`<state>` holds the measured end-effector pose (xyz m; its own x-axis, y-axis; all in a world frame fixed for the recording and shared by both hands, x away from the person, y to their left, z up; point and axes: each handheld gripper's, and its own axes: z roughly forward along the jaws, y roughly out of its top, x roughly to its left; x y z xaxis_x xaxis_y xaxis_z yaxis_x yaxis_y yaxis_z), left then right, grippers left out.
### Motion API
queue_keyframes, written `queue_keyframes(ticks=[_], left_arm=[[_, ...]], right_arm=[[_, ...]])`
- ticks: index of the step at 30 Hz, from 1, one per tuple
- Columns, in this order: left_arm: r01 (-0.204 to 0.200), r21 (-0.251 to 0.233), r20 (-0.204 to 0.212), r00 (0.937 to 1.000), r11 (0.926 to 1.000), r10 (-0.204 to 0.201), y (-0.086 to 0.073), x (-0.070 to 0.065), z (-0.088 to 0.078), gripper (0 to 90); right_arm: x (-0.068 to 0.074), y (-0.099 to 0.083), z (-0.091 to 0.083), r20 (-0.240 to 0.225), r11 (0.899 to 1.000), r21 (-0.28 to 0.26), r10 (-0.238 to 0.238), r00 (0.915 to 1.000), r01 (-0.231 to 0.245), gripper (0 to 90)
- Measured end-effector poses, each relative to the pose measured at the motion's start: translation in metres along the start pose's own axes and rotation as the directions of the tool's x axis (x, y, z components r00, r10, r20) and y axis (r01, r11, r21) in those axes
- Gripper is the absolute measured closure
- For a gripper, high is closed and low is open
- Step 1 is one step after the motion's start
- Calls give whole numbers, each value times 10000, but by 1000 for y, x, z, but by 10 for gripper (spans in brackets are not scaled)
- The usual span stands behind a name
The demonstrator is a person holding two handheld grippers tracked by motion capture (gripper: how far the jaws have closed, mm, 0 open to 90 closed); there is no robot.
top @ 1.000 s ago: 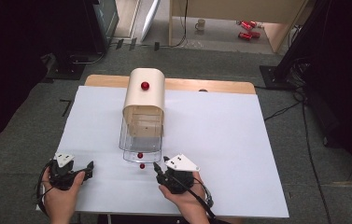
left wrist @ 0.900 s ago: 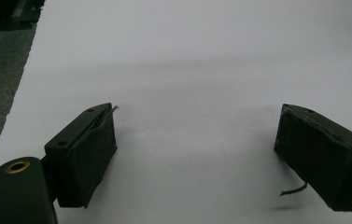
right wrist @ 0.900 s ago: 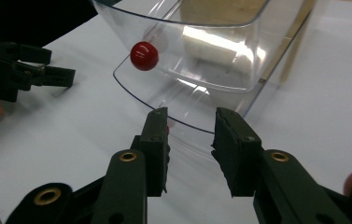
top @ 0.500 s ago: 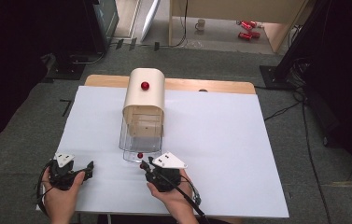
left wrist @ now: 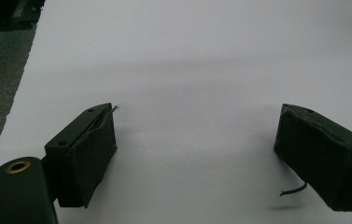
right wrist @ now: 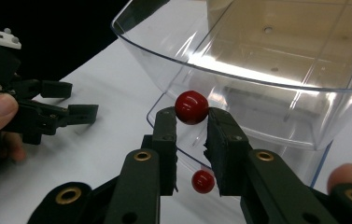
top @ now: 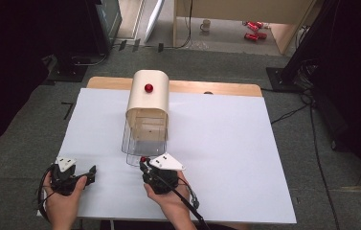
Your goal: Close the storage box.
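Right gripper (right wrist: 191, 122): we have the jaws clamped on the red knob (right wrist: 191, 107), having just closed on it.
Knob: it sits at the near end of the clear drawer (right wrist: 267, 70), right at our fingertips; a red reflection shows below it.
Drawer: we see it pulled partway out of the beige box (top: 148, 98), its long axis running from the box toward us.
Key relation: the slide axis lines up with our right gripper, so we judge any push or pull must go straight along it.
Left gripper (left wrist: 197, 149): jaws wide apart over bare white table (left wrist: 187, 60), holding nothing, off to the left of the drawer.
Top knob (top: 148, 87): on the box, well apart from both grippers.
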<state>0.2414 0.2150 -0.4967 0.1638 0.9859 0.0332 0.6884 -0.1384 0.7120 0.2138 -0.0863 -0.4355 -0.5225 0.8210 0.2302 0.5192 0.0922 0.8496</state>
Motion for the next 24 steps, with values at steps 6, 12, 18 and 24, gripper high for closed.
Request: queue_keyframes(ticks=[6,12,18,24], left_arm=[[4,-9,-7,10000,10000,-4,0,0,0,127],[3,-9,-4,10000,10000,-3,0,0,0,127],[3,3,2,10000,10000,-3,0,0,0,127],[-12,10,-2,10000,10000,12,0,0,0,127]], right_arm=[[2,8,-6,-75,9995,-294,-88,9999,85,753],[-1,20,-8,102,9985,-514,-181,9998,186,793],[-7,28,2,200,9989,-439,-182,9996,190,790],[-16,37,11,371,9992,-371,-130,9992,144,788]])
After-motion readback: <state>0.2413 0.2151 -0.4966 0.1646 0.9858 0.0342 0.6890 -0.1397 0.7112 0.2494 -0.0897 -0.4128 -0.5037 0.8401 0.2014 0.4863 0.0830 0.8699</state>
